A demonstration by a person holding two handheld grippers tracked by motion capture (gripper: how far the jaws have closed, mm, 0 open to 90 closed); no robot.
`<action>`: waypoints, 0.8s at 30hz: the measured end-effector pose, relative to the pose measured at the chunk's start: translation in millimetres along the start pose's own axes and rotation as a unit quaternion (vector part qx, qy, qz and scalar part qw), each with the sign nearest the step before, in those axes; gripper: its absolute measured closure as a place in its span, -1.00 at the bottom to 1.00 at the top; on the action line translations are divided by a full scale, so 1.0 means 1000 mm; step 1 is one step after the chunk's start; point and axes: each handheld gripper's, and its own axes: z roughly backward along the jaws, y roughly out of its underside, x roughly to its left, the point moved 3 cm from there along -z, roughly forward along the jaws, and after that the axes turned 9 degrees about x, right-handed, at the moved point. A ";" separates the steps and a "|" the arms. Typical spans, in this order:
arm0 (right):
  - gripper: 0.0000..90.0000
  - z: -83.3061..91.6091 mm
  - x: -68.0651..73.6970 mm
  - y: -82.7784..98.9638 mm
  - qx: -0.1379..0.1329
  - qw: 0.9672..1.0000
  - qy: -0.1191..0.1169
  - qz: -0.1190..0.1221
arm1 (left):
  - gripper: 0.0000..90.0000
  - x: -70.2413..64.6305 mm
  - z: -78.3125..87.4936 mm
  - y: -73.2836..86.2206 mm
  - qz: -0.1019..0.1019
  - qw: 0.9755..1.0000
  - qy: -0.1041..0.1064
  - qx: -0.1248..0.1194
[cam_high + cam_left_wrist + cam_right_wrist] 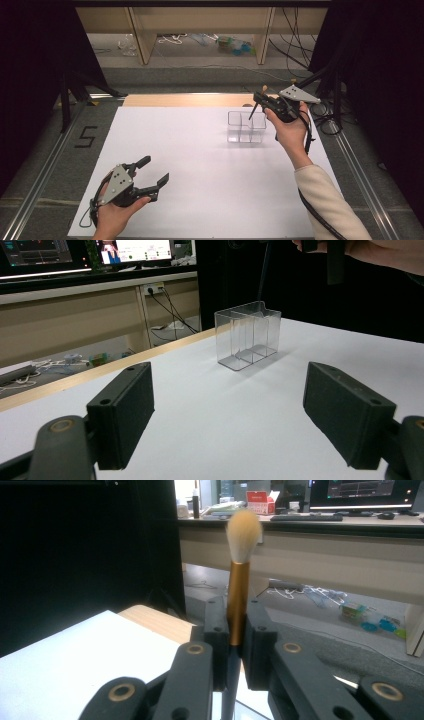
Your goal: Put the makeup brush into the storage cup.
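Note:
A makeup brush (pixel 238 600) with a gold ferrule and pale bristles stands upright between the jaws of my right gripper (pixel 236 625), which is shut on it. From above, that right gripper (pixel 261 98) hovers over the far right of the table. The brush's thin black handle (pixel 253 112) points down at a clear compartmented box (pixel 245 128). My left gripper (pixel 151 173) rests low at the near left, open and holding nothing. Its two black pads (pixel 122 415) frame the clear box (pixel 248 335) farther off.
A white sheet (pixel 200 170) covers the table, with a wooden strip (pixel 185 100) along its far edge. A metal rail (pixel 45 165) runs along the left side. Cables (pixel 320 117) lie beyond the right edge. Shelving legs and clutter stand on the floor behind.

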 end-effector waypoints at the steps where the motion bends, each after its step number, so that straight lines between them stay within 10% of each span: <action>1: 0.86 0.000 0.000 0.000 0.001 1.000 -0.001 0.001 | -0.54 0.000 0.000 0.000 0.000 1.000 0.000 0.000; 24: 0.86 -0.005 -0.002 -0.003 -0.002 1.000 0.004 0.003 | -0.54 0.000 0.000 0.001 0.005 1.000 0.000 0.000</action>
